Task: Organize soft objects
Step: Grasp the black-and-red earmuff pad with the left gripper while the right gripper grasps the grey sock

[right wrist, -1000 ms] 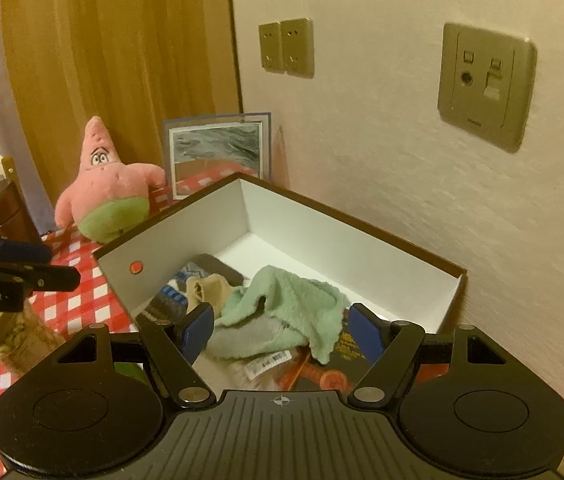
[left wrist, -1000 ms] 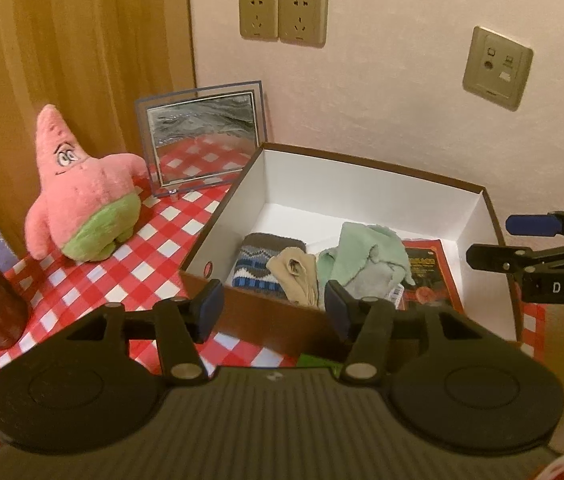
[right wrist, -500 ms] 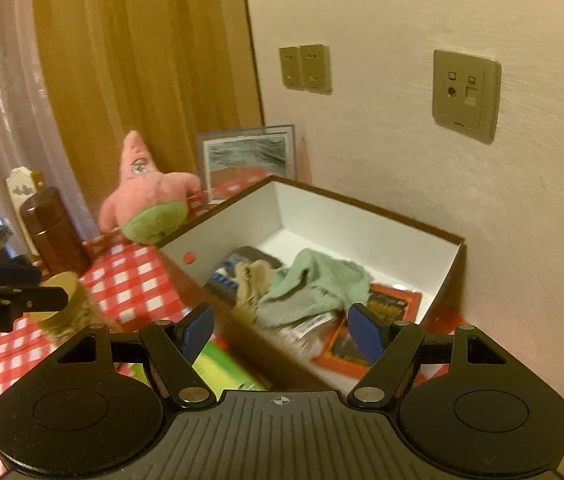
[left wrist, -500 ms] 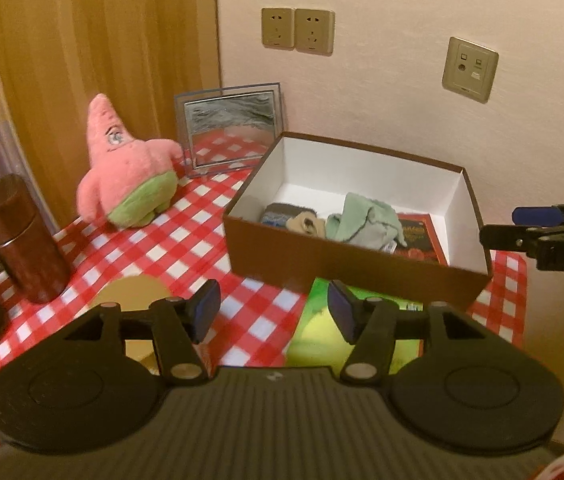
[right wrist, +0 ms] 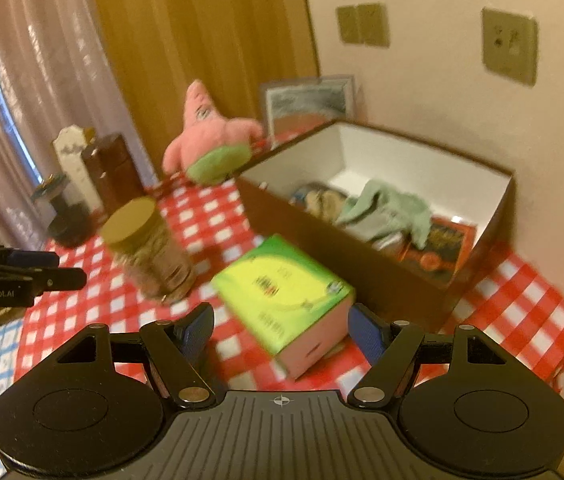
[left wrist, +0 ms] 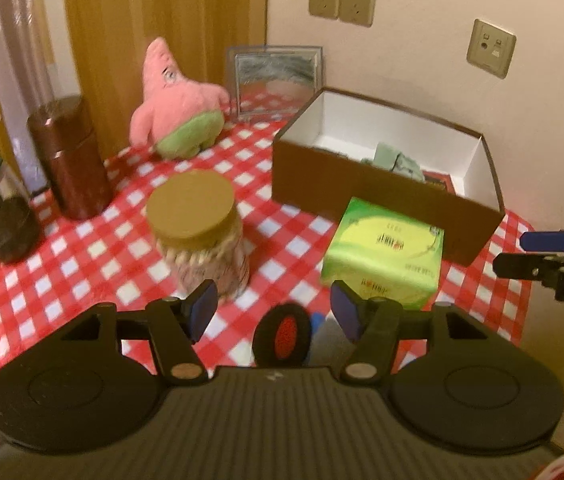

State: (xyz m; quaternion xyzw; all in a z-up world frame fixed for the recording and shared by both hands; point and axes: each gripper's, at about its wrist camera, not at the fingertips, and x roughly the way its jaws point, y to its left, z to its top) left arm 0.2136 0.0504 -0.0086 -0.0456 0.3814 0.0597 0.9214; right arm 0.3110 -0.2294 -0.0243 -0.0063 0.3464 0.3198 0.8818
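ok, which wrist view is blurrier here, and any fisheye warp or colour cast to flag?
Right wrist: heavier motion smear; green tissue pack print and wall sockets are unreadable. Left wrist: milder blur, with sockets crisp. Both: warm yellow cast, dark corners, and barrel bending along the brown box rim.

**Warm, dim room light with motion blur**

Both fisheye views were lit by warm yellowish indoor light, fairly dim, giving everything an orange cast. Pale daylight came through the sheer curtain (right wrist: 22, 92) at the left of the right wrist view. The right wrist picture was the softer one: the green tissue pack (right wrist: 282, 300), the jar (right wrist: 150, 248) and the wall sockets (right wrist: 363, 25) were smeared. In the left wrist view the brown box (left wrist: 361, 184) was slightly blurred. Straight lines bowed near the edges, and the corners were vignetted black.
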